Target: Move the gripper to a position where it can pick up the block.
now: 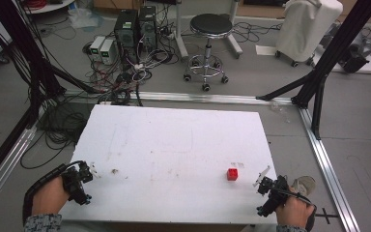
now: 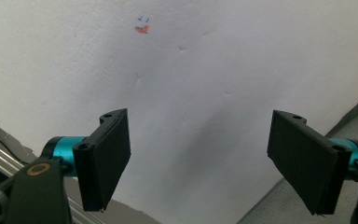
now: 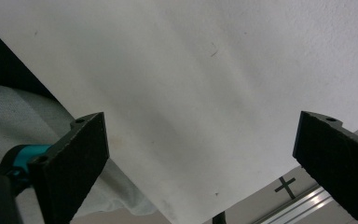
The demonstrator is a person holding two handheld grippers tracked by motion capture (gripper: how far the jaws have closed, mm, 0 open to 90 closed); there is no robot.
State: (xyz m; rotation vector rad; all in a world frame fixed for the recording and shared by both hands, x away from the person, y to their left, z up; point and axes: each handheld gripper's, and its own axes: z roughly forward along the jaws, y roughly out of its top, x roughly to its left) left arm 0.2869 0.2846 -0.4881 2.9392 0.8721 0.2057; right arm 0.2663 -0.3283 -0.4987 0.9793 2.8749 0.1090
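Both grippers, left gripper [image 1: 83, 180] and right gripper [image 1: 266, 186], rest at the table's [image 1: 174, 145] near corners, jaws apart and empty, likely readying for the red block [image 1: 232, 174].

The left gripper [image 1: 79, 180] and the right gripper [image 1: 269, 189] are held well apart, each gaping wide (nothing between the jaws).

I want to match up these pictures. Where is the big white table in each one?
High view: the white table sits in the middle, reaching the bottom edge.
Left gripper view: the white table covers most of the picture, with grey floor at the lower right.
Right gripper view: the white table sweeps from the top down to bottom centre.
Shared landmark: the black cross on the floor, also in the right gripper view.
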